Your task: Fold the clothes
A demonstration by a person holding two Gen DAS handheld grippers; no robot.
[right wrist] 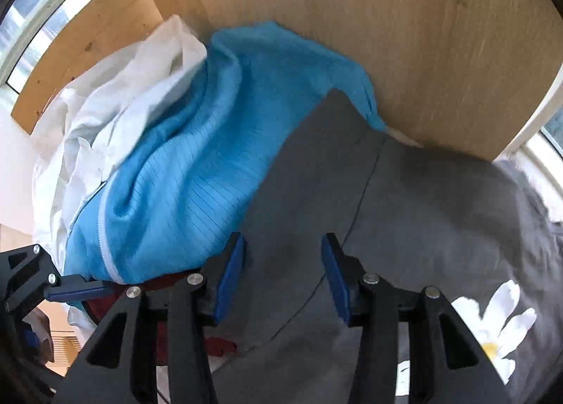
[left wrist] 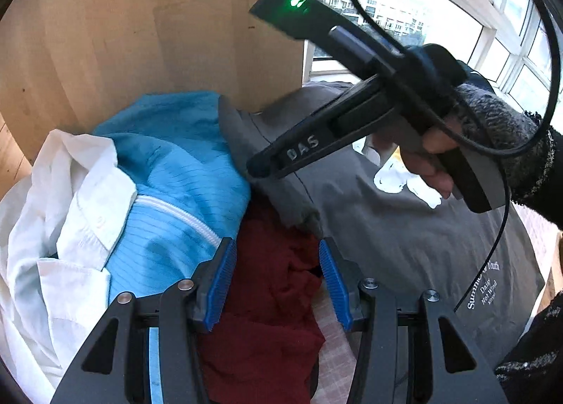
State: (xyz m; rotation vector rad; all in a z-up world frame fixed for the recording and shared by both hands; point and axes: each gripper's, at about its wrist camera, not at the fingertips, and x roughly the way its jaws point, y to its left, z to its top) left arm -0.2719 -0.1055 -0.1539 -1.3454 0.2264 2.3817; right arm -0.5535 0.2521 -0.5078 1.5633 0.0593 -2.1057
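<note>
Grey T-shirt lies under the right gripper's parted fingers.

Surface: checked pink-white cloth, a small part visible.
On it: red garment, grey T-shirt, blue jacket, white shirt.

The red garment lies mostly buried beneath the blue jacket and grey T-shirt.
</note>
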